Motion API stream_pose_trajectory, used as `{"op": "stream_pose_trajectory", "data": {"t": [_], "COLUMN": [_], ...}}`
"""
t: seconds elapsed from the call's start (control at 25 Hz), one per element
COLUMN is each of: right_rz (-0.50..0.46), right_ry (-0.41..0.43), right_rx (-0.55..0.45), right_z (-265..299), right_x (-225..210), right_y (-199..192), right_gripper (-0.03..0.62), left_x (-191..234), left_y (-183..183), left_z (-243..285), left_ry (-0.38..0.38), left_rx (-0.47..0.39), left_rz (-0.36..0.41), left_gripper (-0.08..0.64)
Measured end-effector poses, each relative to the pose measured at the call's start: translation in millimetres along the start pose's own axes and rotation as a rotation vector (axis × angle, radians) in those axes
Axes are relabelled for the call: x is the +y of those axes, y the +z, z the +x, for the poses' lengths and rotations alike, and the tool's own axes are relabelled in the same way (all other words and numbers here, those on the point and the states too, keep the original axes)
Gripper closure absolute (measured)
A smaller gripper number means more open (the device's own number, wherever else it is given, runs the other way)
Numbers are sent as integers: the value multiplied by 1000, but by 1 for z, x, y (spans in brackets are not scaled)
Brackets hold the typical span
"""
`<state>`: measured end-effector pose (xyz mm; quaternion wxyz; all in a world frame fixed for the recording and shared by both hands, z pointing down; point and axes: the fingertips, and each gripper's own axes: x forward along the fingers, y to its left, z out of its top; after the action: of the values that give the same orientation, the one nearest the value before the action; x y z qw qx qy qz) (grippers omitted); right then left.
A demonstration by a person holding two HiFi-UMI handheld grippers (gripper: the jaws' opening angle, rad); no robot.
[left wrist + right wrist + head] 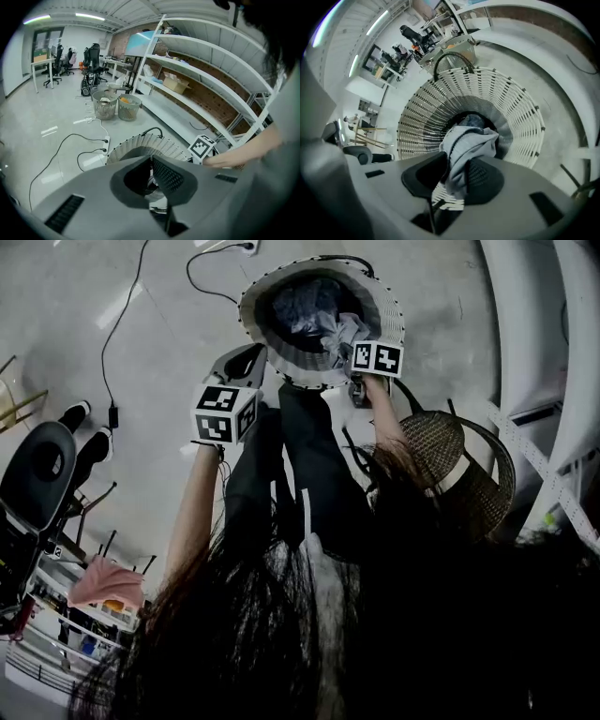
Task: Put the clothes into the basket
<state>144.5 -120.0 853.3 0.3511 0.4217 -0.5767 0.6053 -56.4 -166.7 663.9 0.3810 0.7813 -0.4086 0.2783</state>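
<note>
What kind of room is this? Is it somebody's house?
Probably not a house. It looks like a workshop or office lab: long white metal shelves, office chairs, and cables lying across a bare floor.

**The pale concrete floor under your tongs**

The floor (169, 324) carries the white slatted basket (255, 320) straight below your left gripper (151, 161) and right gripper (457, 161). Out past your left gripper lie black cables (67, 136) and a white power strip (107, 143), with two wire bins (104, 105) farther off. A dark wicker basket (459, 474) stands just beside your right gripper.
</note>
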Motion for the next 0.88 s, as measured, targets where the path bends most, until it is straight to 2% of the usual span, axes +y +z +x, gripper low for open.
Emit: {"op": "stream_pose_trajectory", "data": {"t": [0.04, 0.12, 0.16, 0.28, 0.36, 0.88], "right_rz": [-27, -97, -131, -208, -227, -142], "right_ry": [-34, -95, -116, -135, -128, 23], "right_rx": [1, 20, 33, 60, 62, -78], "right_z": [3, 9, 11, 12, 11, -6], "right_x": [-7, -18, -21, -25, -24, 4], "right_y": [-1, -2, -1, -1, -1, 6], "right_gripper": [472, 365, 347, 342, 342, 342], "left_x": [2, 6, 8, 11, 10, -7], "left_y": [-5, -15, -20, -32, -36, -33], "left_z": [2, 5, 6, 7, 6, 0], "left_ry": [0, 4, 8, 21, 24, -7], "left_rx": [8, 31, 41, 66, 69, 42], "left_rz": [-6, -13, -13, -21, -35, 1], "left_gripper": [535, 535, 535, 535, 535, 535]}}
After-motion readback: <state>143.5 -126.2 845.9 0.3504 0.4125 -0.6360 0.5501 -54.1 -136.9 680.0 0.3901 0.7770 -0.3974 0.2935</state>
